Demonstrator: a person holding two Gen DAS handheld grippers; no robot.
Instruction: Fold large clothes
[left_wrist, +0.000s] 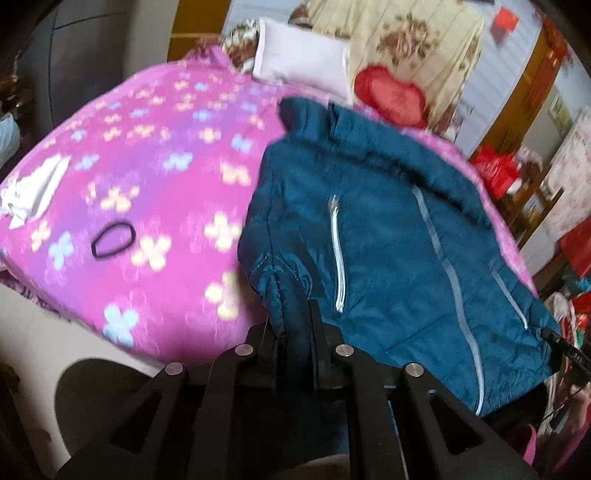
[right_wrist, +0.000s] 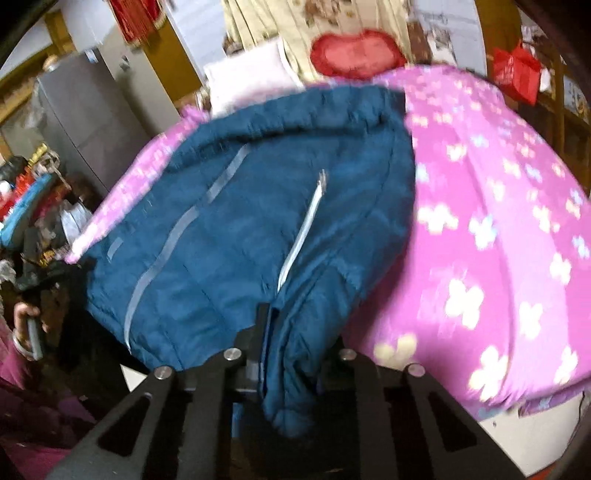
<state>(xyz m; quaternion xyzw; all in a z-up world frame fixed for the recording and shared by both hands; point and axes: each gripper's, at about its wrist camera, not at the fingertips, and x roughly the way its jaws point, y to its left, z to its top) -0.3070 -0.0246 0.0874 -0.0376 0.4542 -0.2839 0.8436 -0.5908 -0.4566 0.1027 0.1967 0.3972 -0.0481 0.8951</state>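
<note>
A dark teal padded jacket (left_wrist: 388, 240) with pale zips lies front up on a pink flowered blanket (left_wrist: 147, 184). My left gripper (left_wrist: 293, 325) is shut on a fold of the jacket at its near left edge. In the right wrist view the same jacket (right_wrist: 221, 240) lies on the blanket (right_wrist: 498, 240). My right gripper (right_wrist: 295, 332) is shut on a bunched sleeve or edge of the jacket at its near right side; the fabric hangs down between the fingers.
A black hair tie (left_wrist: 110, 242) and white crumpled cloth (left_wrist: 33, 192) lie on the blanket to the left. A white pillow (left_wrist: 303, 62) and a red heart cushion (left_wrist: 391, 94) are at the far end. Cluttered shelves and a grey cabinet (right_wrist: 92, 110) flank the bed.
</note>
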